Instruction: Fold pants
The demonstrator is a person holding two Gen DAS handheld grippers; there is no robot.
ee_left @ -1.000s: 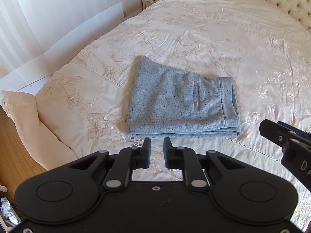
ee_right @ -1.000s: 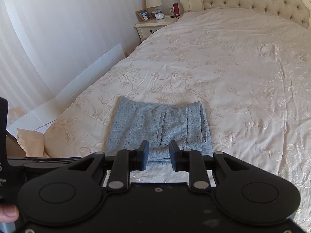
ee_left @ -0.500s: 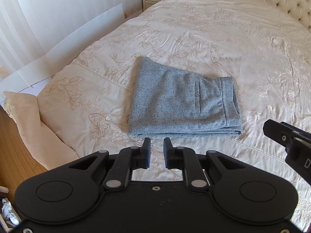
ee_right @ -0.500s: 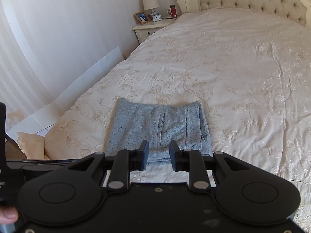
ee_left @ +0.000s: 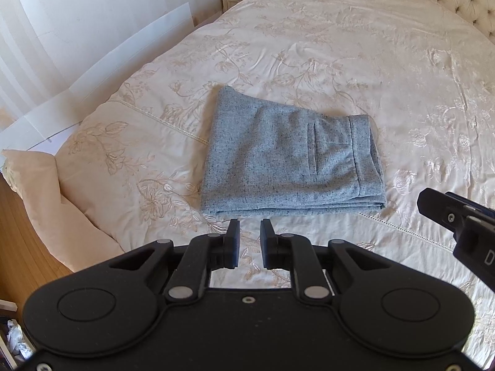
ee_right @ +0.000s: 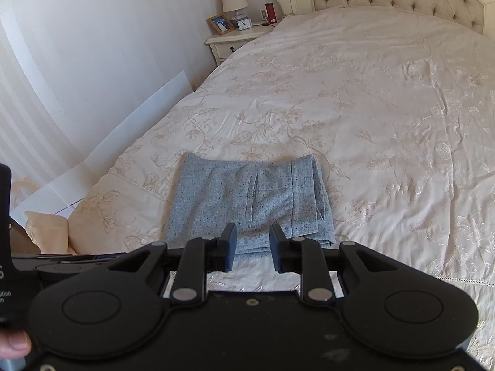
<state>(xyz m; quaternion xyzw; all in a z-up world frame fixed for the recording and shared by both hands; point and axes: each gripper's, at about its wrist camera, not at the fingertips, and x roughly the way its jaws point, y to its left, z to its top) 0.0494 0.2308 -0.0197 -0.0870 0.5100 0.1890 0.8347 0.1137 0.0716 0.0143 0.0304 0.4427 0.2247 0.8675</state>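
Observation:
The grey speckled pants point(ee_left: 287, 160) lie folded into a compact, flat rectangle on the cream embroidered bedspread point(ee_left: 340, 46), waistband side to the right. My left gripper point(ee_left: 250, 232) hovers just in front of the fold's near edge, its jaws a small way apart with nothing between them. In the right wrist view the same pants point(ee_right: 250, 198) sit straight ahead. My right gripper point(ee_right: 253, 235) hangs over their near edge, open and holding nothing. The right gripper's body point(ee_left: 458, 219) shows at the left view's right edge.
A tufted headboard point(ee_right: 386, 0) stands at the far end. A nightstand point(ee_right: 232, 40) with a lamp, photo frame and clock is at the back left. A white board point(ee_left: 102, 65) leans on the left wall. A pillow point(ee_left: 40, 185) sits at the bed's left edge by wooden floor.

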